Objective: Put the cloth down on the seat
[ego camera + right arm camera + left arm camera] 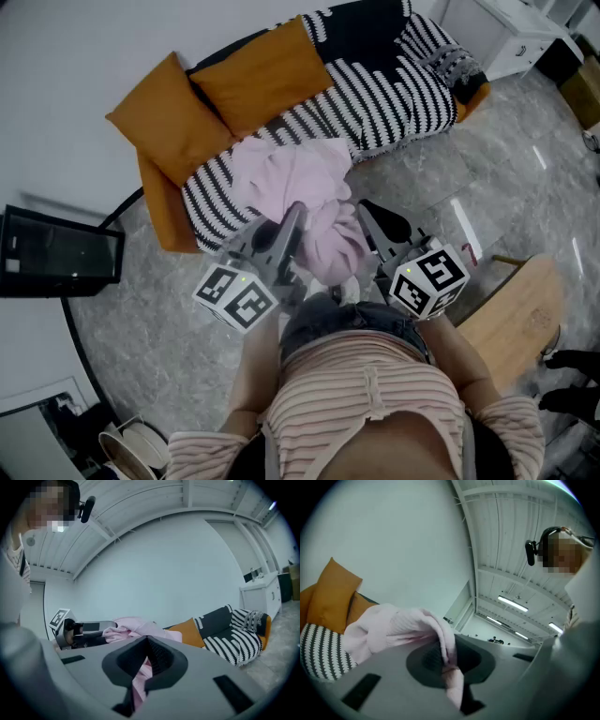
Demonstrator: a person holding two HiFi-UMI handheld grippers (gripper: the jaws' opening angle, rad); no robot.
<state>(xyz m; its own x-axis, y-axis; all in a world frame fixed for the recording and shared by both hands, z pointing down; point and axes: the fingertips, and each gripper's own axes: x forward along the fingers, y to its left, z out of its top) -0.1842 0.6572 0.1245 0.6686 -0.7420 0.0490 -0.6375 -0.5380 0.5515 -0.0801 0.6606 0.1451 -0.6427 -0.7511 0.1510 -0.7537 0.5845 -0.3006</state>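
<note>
Far left, two orange cushions lean on the back of the striped seat. The left gripper points level, its jaws clamped on a fold of the pink cloth. The cloth is bunched between both tools over the seat's front edge, and whether it rests there cannot be told. The right gripper has its jaws pinched on the cloth's other end. A wooden board lies far right.

Cloth pale pink. Sofa blk/wht stripes; cushions orange. Floor grey marble w/ pale veins. Left tool, right tool grey; marker cubes blk/wht. Shirt pink-striped.
</note>
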